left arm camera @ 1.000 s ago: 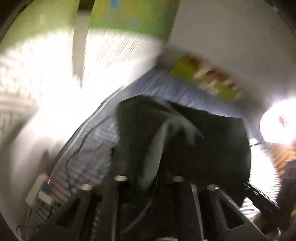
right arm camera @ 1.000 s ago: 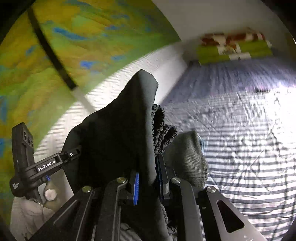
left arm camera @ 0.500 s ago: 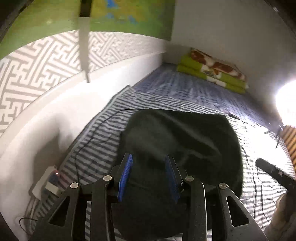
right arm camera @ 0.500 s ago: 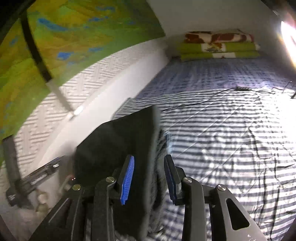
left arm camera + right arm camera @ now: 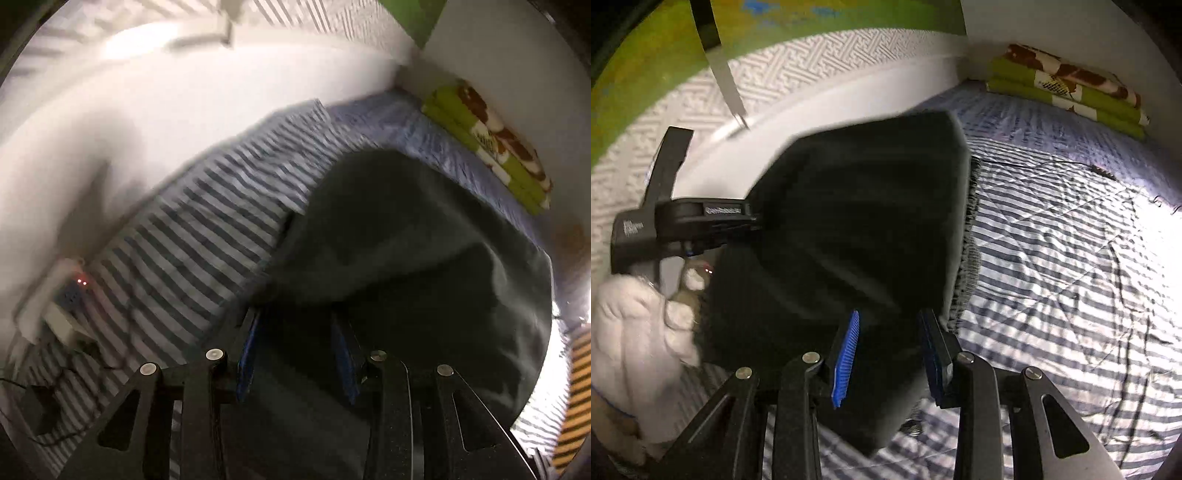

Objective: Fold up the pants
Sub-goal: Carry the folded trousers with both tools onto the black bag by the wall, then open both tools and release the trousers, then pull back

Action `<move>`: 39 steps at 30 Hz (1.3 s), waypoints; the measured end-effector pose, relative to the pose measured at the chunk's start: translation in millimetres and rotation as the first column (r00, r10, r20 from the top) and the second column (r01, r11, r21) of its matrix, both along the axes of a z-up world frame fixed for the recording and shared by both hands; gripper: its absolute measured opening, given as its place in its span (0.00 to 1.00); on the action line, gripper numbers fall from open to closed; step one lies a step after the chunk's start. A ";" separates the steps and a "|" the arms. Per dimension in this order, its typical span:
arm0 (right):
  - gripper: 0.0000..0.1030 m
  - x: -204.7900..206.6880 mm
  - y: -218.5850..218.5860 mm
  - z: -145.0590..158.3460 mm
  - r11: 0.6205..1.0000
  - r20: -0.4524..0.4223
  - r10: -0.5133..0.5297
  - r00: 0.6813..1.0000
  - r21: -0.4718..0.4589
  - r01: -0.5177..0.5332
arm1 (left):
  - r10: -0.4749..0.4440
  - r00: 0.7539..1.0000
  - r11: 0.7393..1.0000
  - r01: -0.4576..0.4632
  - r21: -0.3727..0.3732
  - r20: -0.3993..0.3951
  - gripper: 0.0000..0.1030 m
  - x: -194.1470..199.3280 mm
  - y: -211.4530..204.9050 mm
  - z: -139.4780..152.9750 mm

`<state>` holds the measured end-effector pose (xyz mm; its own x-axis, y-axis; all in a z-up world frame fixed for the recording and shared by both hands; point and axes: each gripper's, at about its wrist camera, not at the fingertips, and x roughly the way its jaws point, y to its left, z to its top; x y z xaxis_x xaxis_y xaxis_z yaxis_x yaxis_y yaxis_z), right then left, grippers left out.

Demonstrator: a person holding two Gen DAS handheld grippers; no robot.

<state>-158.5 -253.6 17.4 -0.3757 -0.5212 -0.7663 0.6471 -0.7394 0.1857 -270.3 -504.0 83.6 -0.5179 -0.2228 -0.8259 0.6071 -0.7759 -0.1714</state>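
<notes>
The black pants lie spread over the striped bed sheet, close under the camera. My left gripper hangs low over their near edge. Its blue pads stand apart, with dark cloth in the gap and no pinch visible. In the right wrist view the pants bulge up, their gathered waistband along the right edge. My right gripper is open, and a fold of the pants passes loosely between its pads. A white-gloved hand holds the left gripper's body, whose tips are hidden behind the cloth.
A white wall runs along the bed's left side. A power strip with red lights and cables sits by it. Folded green and brown blankets lie at the far end. A thin cable crosses the sheet.
The right gripper, shut on the pants' waistband a second ago, has opened. Both grippers have sunk toward the bed, and the pants went from hanging to lying on the sheet.
</notes>
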 end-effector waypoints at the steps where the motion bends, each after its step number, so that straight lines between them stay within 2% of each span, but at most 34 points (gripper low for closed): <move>1: 0.29 3.2 4.8 2.9 1.000 -0.001 0.004 1.000 -0.003 -0.004 | 0.025 1.000 0.999 -0.025 -0.046 -0.003 0.39 7.5 2.0 6.7; 3: 0.29 8.5 15.7 6.8 1.000 0.003 0.013 1.000 -0.014 -0.013 | 0.035 0.999 0.996 -0.036 -0.083 -0.017 0.39 24.1 7.6 18.9; 4: 0.29 13.8 25.9 9.7 1.000 0.006 0.008 1.000 -0.017 -0.008 | 0.027 0.999 0.996 -0.031 -0.078 -0.041 0.39 36.1 12.8 26.6; 7: 0.29 33.6 54.5 16.7 0.999 0.014 0.020 1.000 -0.033 -0.019 | -0.028 0.996 0.995 0.020 -0.103 -0.083 0.40 75.4 43.9 50.0; 10: 0.29 61.2 89.7 26.0 0.998 0.006 0.027 1.000 -0.049 -0.027 | -0.111 0.987 0.984 0.094 -0.149 -0.114 0.46 122.7 99.3 74.0; 14: 0.29 98.5 139.9 39.2 0.999 0.004 0.016 1.000 -0.050 -0.016 | -0.205 0.968 0.956 0.167 -0.239 -0.142 0.61 189.1 185.5 105.6; 18: 0.30 142.1 192.7 59.5 0.997 -0.035 0.026 0.999 -0.069 -0.028 | -0.270 0.949 0.928 0.211 -0.308 -0.161 0.67 251.7 260.1 131.1; 21: 0.32 167.4 222.4 70.9 0.997 -0.071 0.023 0.997 -0.068 -0.028 | -0.285 0.943 0.912 0.212 -0.351 -0.170 0.71 289.8 298.5 145.3; 27: 0.37 216.7 275.1 86.9 0.995 -0.078 0.000 0.997 -0.103 -0.008 | -0.308 0.925 0.913 0.222 -0.341 -0.224 0.78 361.3 357.4 161.6; 31: 0.43 249.6 302.0 99.3 0.994 -0.126 -0.024 0.992 -0.105 0.011 | -0.313 0.915 0.917 0.221 -0.333 -0.255 0.79 399.1 385.5 166.2; 33: 0.47 263.7 311.0 103.4 0.995 -0.154 -0.041 0.987 -0.097 0.027 | -0.308 0.909 0.924 0.216 -0.314 -0.280 0.83 411.5 388.4 162.6; 35: 0.61 280.8 324.4 106.2 0.994 -0.167 -0.065 0.984 -0.103 0.048 | -0.287 0.907 0.934 0.194 -0.299 -0.307 0.86 429.4 397.6 158.4; 37: 0.68 296.0 336.0 105.5 0.989 -0.167 -0.094 0.982 -0.126 0.074 | -0.285 0.908 0.934 0.191 -0.303 -0.306 0.88 438.5 402.4 151.7; 39: 0.69 308.2 343.2 102.8 0.988 -0.173 -0.107 0.979 -0.129 0.085 | -0.296 0.910 0.931 0.208 -0.299 -0.291 0.88 448.2 411.7 143.6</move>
<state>149.8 89.6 120.1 -0.5534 -0.5601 -0.6165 0.6051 -0.7790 0.1647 177.9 -92.3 227.2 -0.8142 -0.2285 -0.5337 0.3295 -0.9388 -0.1007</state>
